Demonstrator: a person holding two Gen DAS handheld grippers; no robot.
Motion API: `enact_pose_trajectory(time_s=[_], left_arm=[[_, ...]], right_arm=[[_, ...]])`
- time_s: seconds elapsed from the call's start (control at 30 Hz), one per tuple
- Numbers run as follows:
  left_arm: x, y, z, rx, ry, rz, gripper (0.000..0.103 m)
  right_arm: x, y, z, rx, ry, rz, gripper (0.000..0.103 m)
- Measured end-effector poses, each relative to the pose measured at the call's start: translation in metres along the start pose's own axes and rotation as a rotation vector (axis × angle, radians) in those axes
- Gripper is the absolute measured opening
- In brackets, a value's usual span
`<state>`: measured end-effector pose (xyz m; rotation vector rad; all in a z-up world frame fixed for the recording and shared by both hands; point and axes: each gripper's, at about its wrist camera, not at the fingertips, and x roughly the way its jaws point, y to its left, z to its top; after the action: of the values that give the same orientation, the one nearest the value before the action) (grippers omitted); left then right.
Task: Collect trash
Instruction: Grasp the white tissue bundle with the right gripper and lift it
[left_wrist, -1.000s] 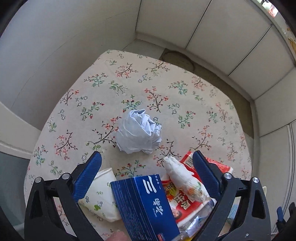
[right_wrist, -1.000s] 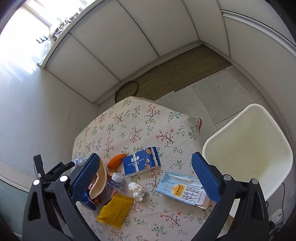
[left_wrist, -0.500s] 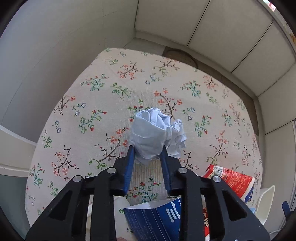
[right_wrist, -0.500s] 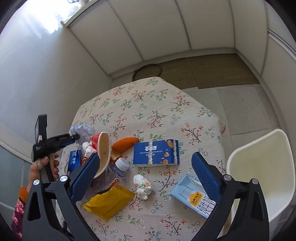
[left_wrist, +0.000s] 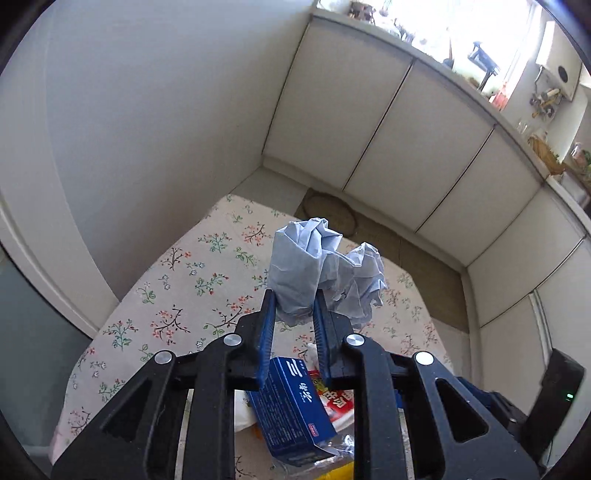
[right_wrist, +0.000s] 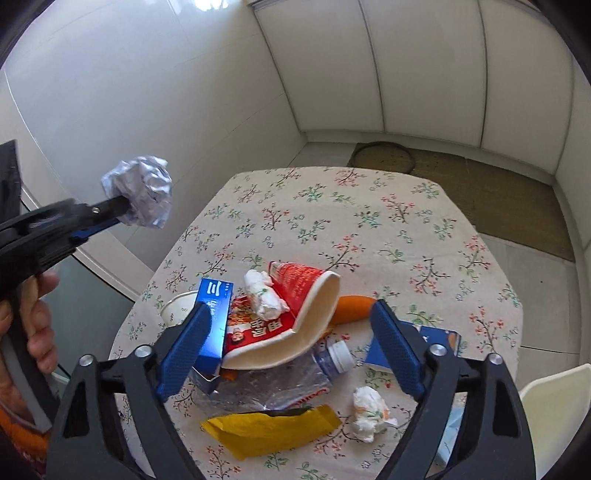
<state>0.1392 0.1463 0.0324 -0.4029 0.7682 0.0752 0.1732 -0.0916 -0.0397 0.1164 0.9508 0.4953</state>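
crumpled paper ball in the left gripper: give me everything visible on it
The crumpled paper ball is white to pale blue-grey paper, wadded into an irregular, creased lump with two bulging lobes. The left gripper is shut on its lower part: both blue fingers press into it, and most of the wad sticks out past the tips. In the right wrist view the ball hangs in the air beside the floral tablecloth, touching nothing else.
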Motion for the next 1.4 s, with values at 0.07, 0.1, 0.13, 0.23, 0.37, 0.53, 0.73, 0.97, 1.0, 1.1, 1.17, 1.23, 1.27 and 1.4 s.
enact_pose_trajectory(time_s=[0.07,0.1,0.13,0.23,0.37,0.53,0.73,0.97,1.0,1.1,1.17,1.23,1.27,1.4], left_arm=[[-0.011,0.000,0.000,-0.010,-0.016,-0.014,0.019],[-0.014,0.001,0.001,-0.009,-0.017,-0.019,0.020],[-0.015,0.001,0.002,-0.005,-0.018,-0.024,0.020],[-0.016,0.004,0.002,0.004,-0.014,-0.019,0.020],[-0.008,0.014,-0.003,-0.008,0.018,-0.017,0.020],[-0.003,0.021,-0.005,-0.018,0.043,-0.018,0.020],[0.001,0.022,-0.007,-0.006,0.049,-0.004,0.020],[-0.002,0.018,-0.006,-0.013,0.045,0.001,0.020],[-0.003,0.017,-0.006,-0.015,0.042,-0.004,0.020],[-0.007,0.012,-0.005,-0.013,0.032,-0.023,0.020],[-0.011,0.006,-0.006,-0.005,0.024,-0.036,0.020],[-0.014,0.000,-0.007,0.003,0.018,-0.047,0.020],[-0.016,-0.003,-0.007,0.006,0.016,-0.051,0.020],[-0.022,-0.016,-0.009,0.012,-0.002,-0.072,0.020]], right_arm=[[0.017,0.009,0.006,-0.008,0.048,0.009,0.066],[0.027,0.012,0.008,-0.002,0.073,0.010,0.063],[0.032,0.014,0.009,0.002,0.089,0.015,0.062],[0.054,0.020,0.009,0.003,0.128,0.038,0.055],[0.072,0.034,0.008,-0.064,0.140,0.017,0.053],[0.093,0.044,0.004,-0.145,0.164,-0.023,0.047],[0.110,0.045,-0.007,-0.169,0.205,0.005,0.027],[0.091,0.040,-0.005,-0.112,0.136,-0.011,0.026],[0.086,0.040,-0.003,-0.105,0.122,-0.013,0.026],[0.063,0.040,0.002,-0.086,0.065,-0.020,0.026],[0.046,0.039,0.004,-0.079,0.026,-0.029,0.026],[0.030,0.038,0.005,-0.078,-0.007,-0.050,0.026],[0.024,0.037,0.006,-0.077,-0.022,-0.066,0.026],[-0.005,0.026,0.004,-0.052,-0.083,-0.137,0.026]])
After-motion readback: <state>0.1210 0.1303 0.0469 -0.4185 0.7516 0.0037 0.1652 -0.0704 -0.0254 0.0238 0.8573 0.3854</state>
